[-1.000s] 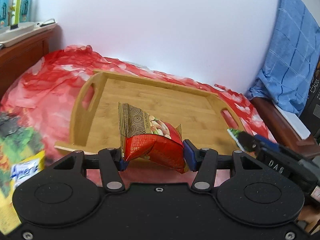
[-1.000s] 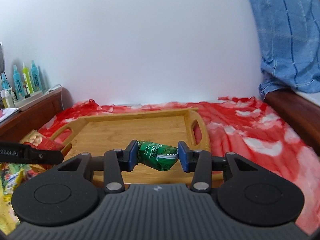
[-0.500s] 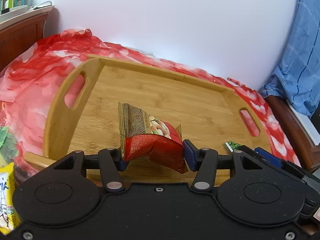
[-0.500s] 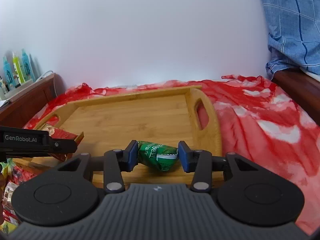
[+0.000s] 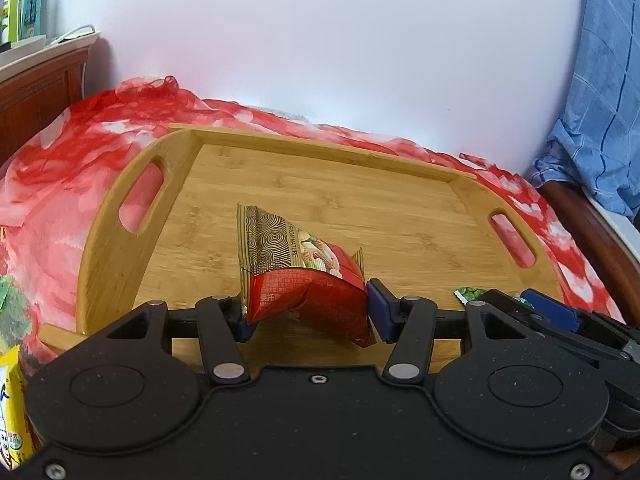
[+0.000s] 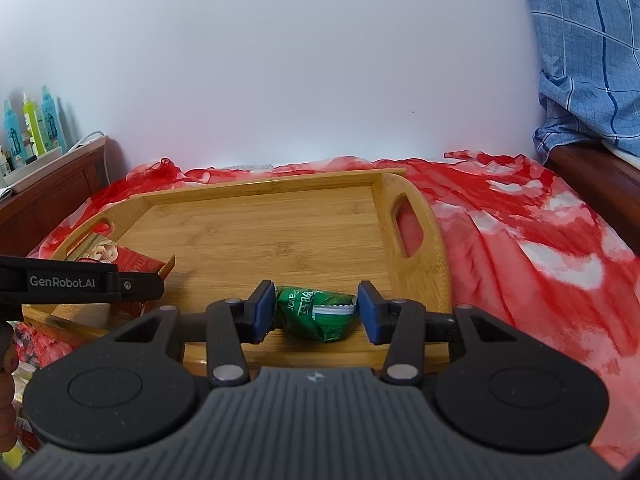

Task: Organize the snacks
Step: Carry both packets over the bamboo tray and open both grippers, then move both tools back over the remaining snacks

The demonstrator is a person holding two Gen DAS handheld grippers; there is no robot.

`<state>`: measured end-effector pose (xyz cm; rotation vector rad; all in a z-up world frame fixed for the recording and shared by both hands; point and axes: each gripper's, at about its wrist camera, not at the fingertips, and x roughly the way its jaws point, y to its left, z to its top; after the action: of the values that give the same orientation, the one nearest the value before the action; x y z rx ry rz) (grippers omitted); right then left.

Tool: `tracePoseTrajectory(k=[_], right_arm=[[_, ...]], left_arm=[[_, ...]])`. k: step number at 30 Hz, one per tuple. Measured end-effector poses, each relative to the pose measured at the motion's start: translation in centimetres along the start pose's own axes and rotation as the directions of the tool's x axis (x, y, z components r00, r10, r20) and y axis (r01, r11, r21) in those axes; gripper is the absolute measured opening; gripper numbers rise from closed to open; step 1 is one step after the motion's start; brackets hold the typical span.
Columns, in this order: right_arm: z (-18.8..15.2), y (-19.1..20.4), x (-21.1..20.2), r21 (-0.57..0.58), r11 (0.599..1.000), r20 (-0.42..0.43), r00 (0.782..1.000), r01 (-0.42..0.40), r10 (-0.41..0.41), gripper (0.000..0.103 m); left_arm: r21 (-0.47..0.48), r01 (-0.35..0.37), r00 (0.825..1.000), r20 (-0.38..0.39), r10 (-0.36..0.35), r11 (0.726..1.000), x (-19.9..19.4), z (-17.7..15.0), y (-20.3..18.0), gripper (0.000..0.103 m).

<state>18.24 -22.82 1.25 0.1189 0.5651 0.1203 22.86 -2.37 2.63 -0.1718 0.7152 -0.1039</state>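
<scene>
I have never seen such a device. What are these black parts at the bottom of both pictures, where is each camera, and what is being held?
Each black part is a hand-held two-finger gripper; a person carries one in each hand, no robot arm. Each picture comes from a camera on one gripper, looking forward along its fingers.

A wooden bamboo tray with cut-out handles lies on a red and white cloth.

The left gripper holds a red and gold snack packet over the tray's near edge. The right gripper has a small green snack packet between its blue pads; its jaws are opening, and a small gap shows at the right pad.
</scene>
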Motion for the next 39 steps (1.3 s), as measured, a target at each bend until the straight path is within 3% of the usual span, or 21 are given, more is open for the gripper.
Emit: tracePoseTrajectory(k=[2, 5, 9, 15, 19, 28, 32, 39], right_arm=[[0.0, 0.0, 0.0, 0.004, 1.000, -0.003, 1.000, -0.001, 0.001, 0.052], [0.0, -0.2, 0.1, 0.015, 1.000, -0.005, 1.000, -0.005, 0.005, 0.067], [0.2, -0.6, 0.0, 0.048, 0.999, 0.004, 1.000, -0.020, 0.019, 0.077], [1.2, -0.9, -2.1, 0.049, 0.999, 0.083, 0.997, -0.013, 0.009, 0.091], [1.3, -1.2, -3.7, 0.064, 0.998, 0.119, 0.993, -0.011, 0.003, 0.095], [-0.2, -1.1, -6.8, 0.083, 0.996, 0.097, 0.995, 0.031, -0.039, 0.097], [-0.9, -1.0, -8.2, 0.078, 0.995, 0.103, 0.992, 0.059, -0.067, 0.097], [-3.2, -1.0, -9.6, 0.168, 0.982, 0.061, 0.994, 0.083, -0.095, 0.097]], left_arm=[[0.005, -0.004, 1.000, 0.003, 0.004, 1.000, 0.0, 0.0, -0.2, 0.054], [0.014, -0.007, 1.000, 0.000, 0.007, 1.000, 0.0, 0.0, -0.3, 0.056], [-0.009, -0.005, 1.000, -0.023, 0.005, 1.000, -0.3, 0.2, -0.1, 0.079], [-0.003, -0.022, 1.000, 0.002, 0.022, 1.000, -2.3, 0.4, 0.4, 0.089], [-0.004, -0.010, 1.000, 0.015, 0.010, 1.000, -4.1, 0.1, 1.0, 0.094], [-0.004, -0.007, 0.999, 0.039, 0.007, 1.000, -8.5, -2.2, 2.0, 0.099], [0.029, 0.001, 0.999, 0.034, -0.002, 1.000, -10.0, -3.8, 2.0, 0.099], [0.081, -0.009, 0.999, 0.037, 0.006, 0.997, -11.8, -6.4, 2.0, 0.099]])
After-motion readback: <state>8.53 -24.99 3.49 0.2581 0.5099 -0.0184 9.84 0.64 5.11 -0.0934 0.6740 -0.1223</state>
